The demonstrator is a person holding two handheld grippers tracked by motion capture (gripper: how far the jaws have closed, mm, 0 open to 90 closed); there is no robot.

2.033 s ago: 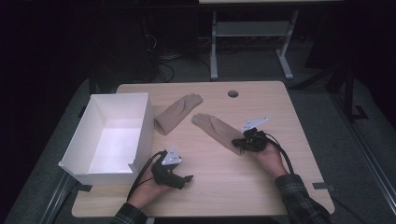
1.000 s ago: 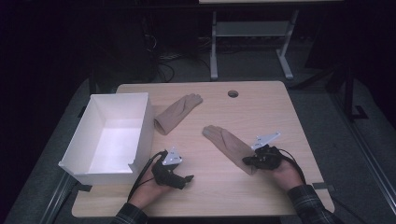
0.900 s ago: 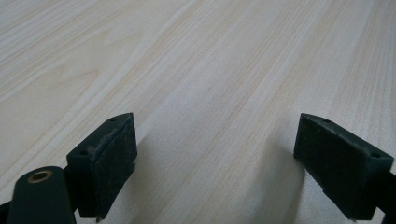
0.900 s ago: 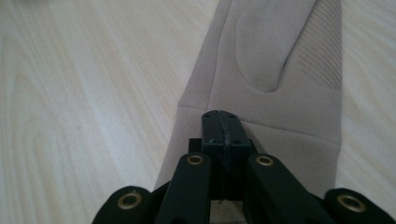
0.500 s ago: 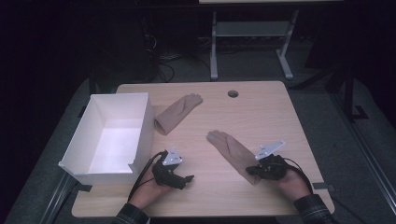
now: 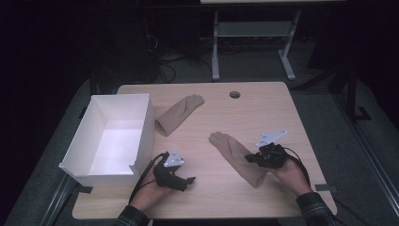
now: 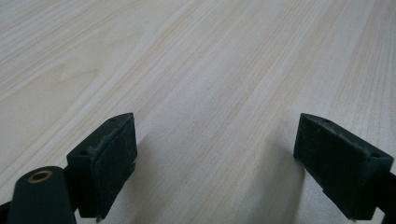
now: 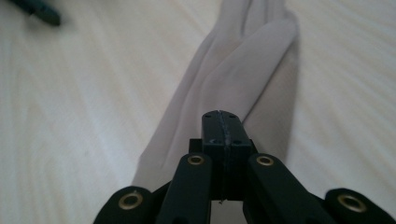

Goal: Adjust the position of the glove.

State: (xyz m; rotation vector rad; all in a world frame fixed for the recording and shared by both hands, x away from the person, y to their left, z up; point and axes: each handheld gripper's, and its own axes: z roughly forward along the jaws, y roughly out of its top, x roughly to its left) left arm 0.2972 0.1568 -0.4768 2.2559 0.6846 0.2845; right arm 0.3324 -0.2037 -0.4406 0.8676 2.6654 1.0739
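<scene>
The beige fabric glove (image 6: 237, 157) I'm working lies flat on the light wooden bench (image 6: 263, 108), lower right of centre in the high view, fingers pointing to the upper left. My right gripper (image 6: 249, 158) has its jaws pressed together, pinching a fold of that glove near its middle. My left gripper (image 6: 188, 181) rests on the bench at lower left, jaws spread over bare wood. A second beige glove (image 6: 178, 113) lies just beside the white open box (image 6: 141, 136) at the left edge.

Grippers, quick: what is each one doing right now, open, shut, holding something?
Left gripper: open, nothing between its jaws, just above the bare table.
Right gripper: shut on the beige glove nearest the person.
</scene>
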